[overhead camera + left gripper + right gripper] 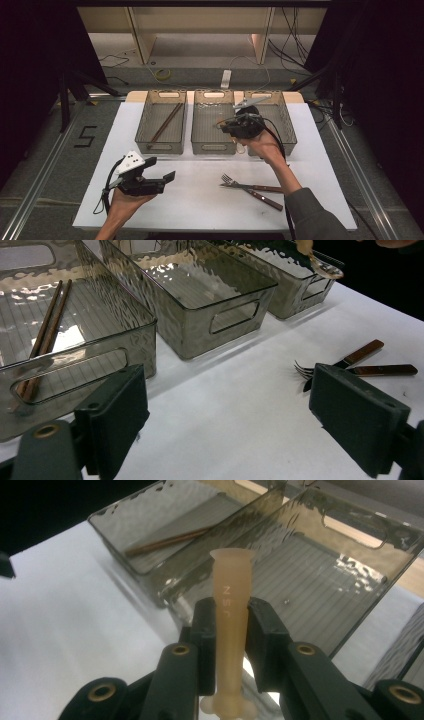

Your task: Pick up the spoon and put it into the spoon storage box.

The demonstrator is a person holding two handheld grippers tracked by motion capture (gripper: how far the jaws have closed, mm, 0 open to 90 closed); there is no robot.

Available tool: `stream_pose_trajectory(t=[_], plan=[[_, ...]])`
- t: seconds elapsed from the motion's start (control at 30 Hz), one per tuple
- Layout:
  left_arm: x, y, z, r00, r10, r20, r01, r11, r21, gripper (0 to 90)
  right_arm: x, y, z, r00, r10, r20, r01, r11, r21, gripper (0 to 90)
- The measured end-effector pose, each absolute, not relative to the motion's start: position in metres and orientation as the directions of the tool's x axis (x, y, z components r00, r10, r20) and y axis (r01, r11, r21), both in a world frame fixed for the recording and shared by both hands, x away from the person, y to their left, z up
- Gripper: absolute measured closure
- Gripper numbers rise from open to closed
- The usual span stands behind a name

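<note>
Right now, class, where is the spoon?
The spoon is clamped between the right gripper's fingers, held above the middle bin, with the chopstick bin to its left in the high view.

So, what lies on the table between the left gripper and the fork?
Nothing: in the high view, the white table is bare between the left gripper and the fork. The left gripper view shows the same.
</note>
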State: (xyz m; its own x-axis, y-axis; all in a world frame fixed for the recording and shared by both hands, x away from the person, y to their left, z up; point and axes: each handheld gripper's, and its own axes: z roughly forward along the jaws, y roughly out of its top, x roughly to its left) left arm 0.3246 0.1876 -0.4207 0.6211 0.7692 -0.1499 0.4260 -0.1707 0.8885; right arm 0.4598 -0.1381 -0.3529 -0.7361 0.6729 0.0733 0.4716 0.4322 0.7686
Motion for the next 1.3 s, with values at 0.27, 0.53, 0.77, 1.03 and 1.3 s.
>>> stream_pose_trajectory(t=[0.27,0.53,0.77,1.03,1.3], plan=[[0.324,0.188,-0.42,0.617,0.772,-0.154,0.419,-0.156,0.895,15.1,0.48,-0.125,-0.343,-0.716,0.694,0.077,0.48,0.409,0.776,75.8],[0.324,0.188,-0.42,0.617,0.772,-0.153,0.418,-0.156,0.895,15.1,0.499,-0.114,-0.343,-0.687,0.722,0.081,0.5,0.389,0.773,75.8],[0.324,0.189,-0.419,0.616,0.77,-0.165,0.42,-0.144,0.896,15.1,0.512,-0.108,-0.348,-0.671,0.737,0.078,0.517,0.39,0.762,75.7],[0.324,0.189,-0.419,0.616,0.771,-0.16,0.416,-0.146,0.898,15.1,0.524,-0.107,-0.353,-0.64,0.764,0.087,0.539,0.365,0.759,75.6],[0.324,0.189,-0.419,0.615,0.772,-0.163,0.415,-0.141,0.899,15.1,0.534,-0.106,-0.363,-0.608,0.787,0.103,0.565,0.337,0.753,75.6]])
